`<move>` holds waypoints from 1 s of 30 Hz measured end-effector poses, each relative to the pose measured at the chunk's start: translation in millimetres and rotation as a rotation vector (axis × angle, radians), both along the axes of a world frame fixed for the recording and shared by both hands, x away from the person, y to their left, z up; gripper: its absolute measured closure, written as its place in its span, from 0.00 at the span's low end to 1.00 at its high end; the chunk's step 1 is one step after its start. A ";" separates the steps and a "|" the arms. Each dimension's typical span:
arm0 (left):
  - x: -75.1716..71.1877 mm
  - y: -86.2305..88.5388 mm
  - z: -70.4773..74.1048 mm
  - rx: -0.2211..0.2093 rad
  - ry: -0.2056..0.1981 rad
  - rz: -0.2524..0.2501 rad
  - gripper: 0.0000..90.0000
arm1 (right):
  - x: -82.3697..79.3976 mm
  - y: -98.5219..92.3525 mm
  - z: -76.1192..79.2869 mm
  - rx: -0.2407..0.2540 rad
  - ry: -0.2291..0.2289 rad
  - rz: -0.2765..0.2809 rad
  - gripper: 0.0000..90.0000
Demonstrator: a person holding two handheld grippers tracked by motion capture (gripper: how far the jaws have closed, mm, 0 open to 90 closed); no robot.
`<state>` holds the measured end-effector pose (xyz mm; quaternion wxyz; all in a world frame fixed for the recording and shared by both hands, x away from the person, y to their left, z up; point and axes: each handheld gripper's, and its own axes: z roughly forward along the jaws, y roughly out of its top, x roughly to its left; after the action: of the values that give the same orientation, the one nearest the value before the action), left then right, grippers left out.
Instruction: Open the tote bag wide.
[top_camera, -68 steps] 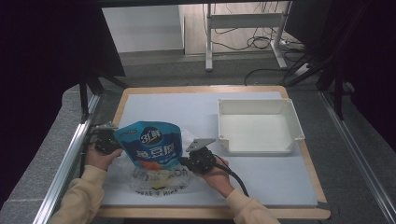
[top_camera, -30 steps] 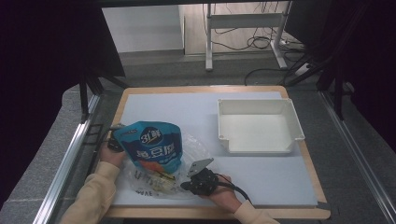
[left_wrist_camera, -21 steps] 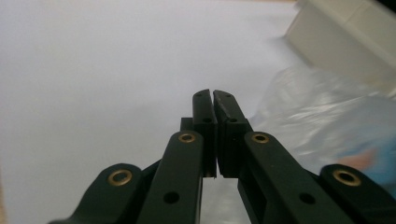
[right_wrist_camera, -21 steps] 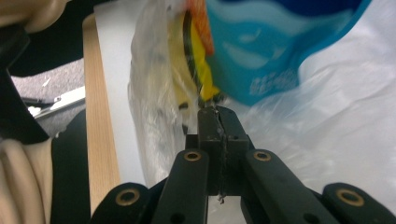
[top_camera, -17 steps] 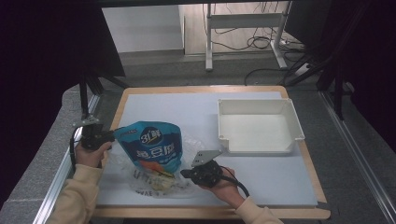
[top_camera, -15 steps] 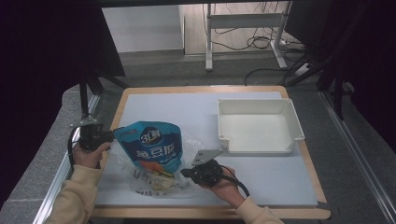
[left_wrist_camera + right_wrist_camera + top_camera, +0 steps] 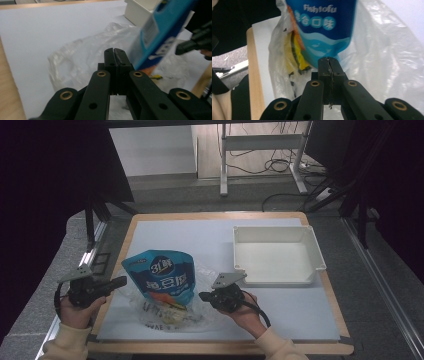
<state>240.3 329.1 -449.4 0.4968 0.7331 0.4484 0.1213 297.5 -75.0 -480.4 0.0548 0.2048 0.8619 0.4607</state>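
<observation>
Two grippers, jaws clenched: left gripper [image 7: 119, 282] holds nothing; right gripper [image 7: 204, 296] possibly pinches the clear plastic bag [image 7: 150, 307] (contact unclear). Blue pouch [image 7: 165, 279] stands in it. White mat [image 7: 190, 240], wooden table [image 7: 220, 215], white tray [image 7: 312, 245]; grey floor behind.

left hand-held gripper [image 7: 120, 282]: jaws closed, level | right hand-held gripper [image 7: 202, 296]: jaws closed, level

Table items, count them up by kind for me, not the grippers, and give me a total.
Blue snack pouch: 1
Clear plastic bag, holding the pouch's lower end and some other packets: 1
White tray: 1
Total: 3, not counting the packets in the bag, which are too hidden to count.
</observation>
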 end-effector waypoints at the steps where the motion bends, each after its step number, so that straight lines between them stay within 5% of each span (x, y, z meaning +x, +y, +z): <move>1: -3.0 -1.6 -0.7 0.002 0.003 -0.010 1.00 | 1.4 -1.1 1.0 0.002 0.000 -0.006 0.99; 6: -14.6 -24.1 -16.2 0.035 0.057 -0.067 1.00 | 9.3 -2.4 10.1 0.012 -0.021 -0.038 0.99; 15: -5.1 -37.8 -48.9 0.035 0.150 -0.102 1.00 | 33.9 7.5 25.4 0.025 -0.045 -0.083 0.99; 23: -3.7 -37.8 -53.1 0.036 0.150 -0.095 1.00 | 57.8 23.7 19.8 -0.018 -0.017 -0.103 0.99; 30: -3.4 -31.3 -53.6 0.030 0.140 -0.066 1.00 | 63.2 42.0 2.3 -0.059 0.023 -0.080 0.99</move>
<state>236.9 297.8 -503.0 0.4569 0.7615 0.4557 0.0601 360.7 -33.0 -478.2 0.0692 0.2426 0.8668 0.4301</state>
